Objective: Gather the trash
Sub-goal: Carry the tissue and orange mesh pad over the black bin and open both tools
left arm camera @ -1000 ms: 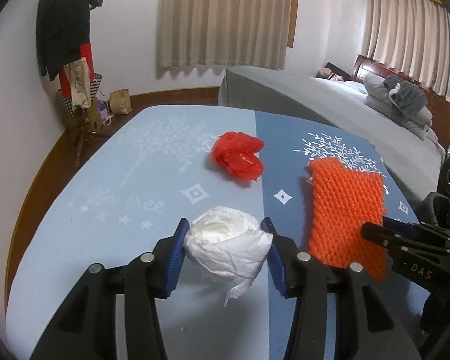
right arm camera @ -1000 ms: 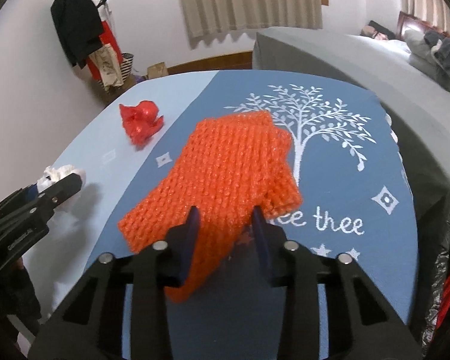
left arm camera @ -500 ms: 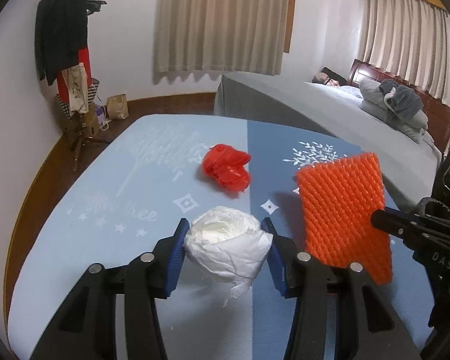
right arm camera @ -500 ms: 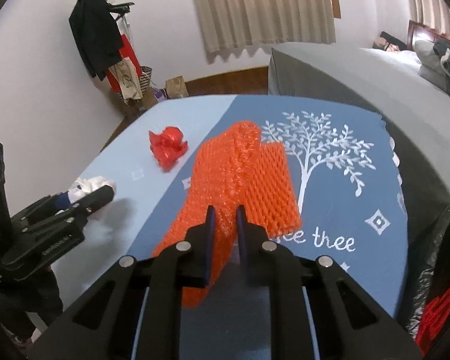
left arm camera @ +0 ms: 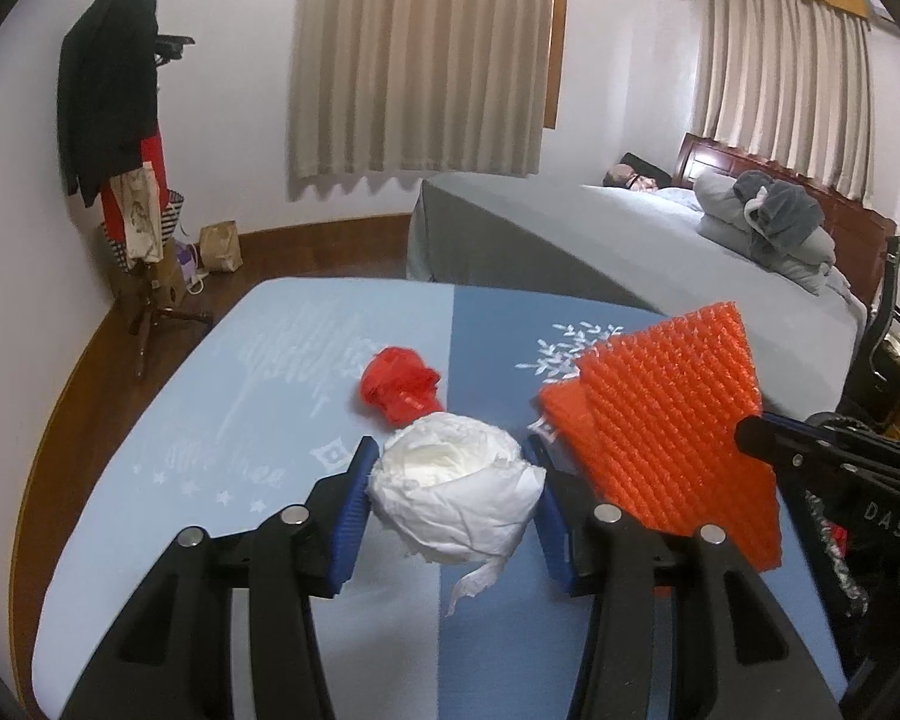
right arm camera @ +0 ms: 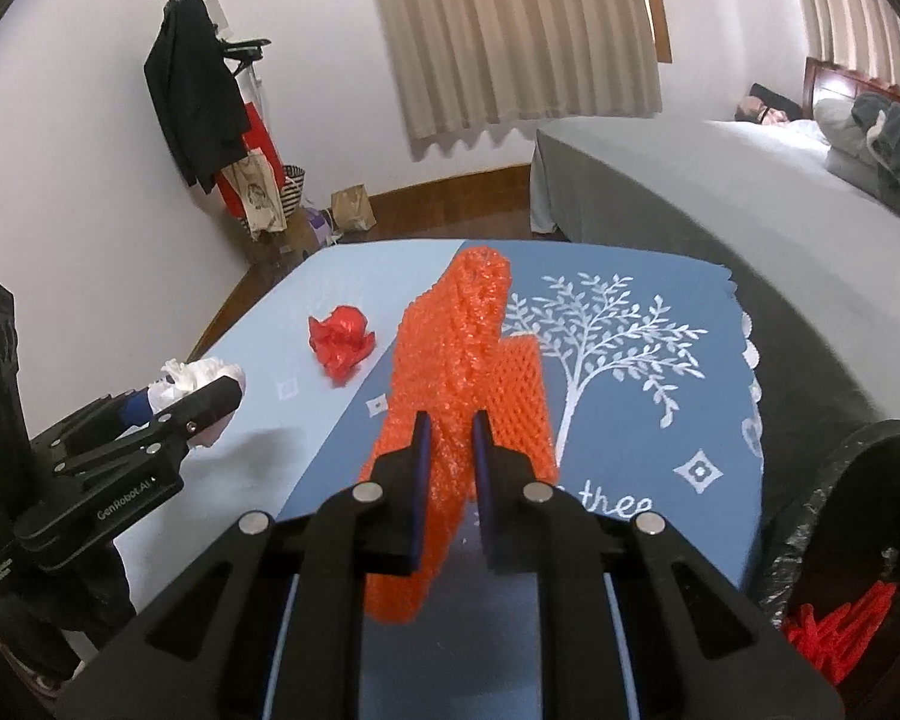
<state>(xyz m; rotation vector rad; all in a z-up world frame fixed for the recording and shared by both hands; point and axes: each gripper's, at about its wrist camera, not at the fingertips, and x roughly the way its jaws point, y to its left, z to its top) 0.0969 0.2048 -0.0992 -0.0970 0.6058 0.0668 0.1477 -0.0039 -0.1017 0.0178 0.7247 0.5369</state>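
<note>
Left gripper (right arm camera: 210, 405) (marked "GenRobot.AI") clamps tissue wad (left arm camera: 453, 495); right gripper (right arm camera: 450, 438) pinches orange mesh (right arm camera: 450, 372).

The black trash bag (right arm camera: 822, 516) is cut off at the right wrist view's edge, its contents mostly hidden. The white paper wad (right arm camera: 201, 381) hides partly behind the left gripper (right arm camera: 210, 402).

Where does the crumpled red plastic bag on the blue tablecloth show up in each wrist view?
Left wrist view: the crumpled red plastic bag lies at centre, on the tablecloth just beyond the white paper wad held in the left tool.
Right wrist view: the bag lies left of centre, left of the orange foam net sheet gripped by the right tool.
Shared landmark: the coat stand with dark clothes, upper left in both.
</note>
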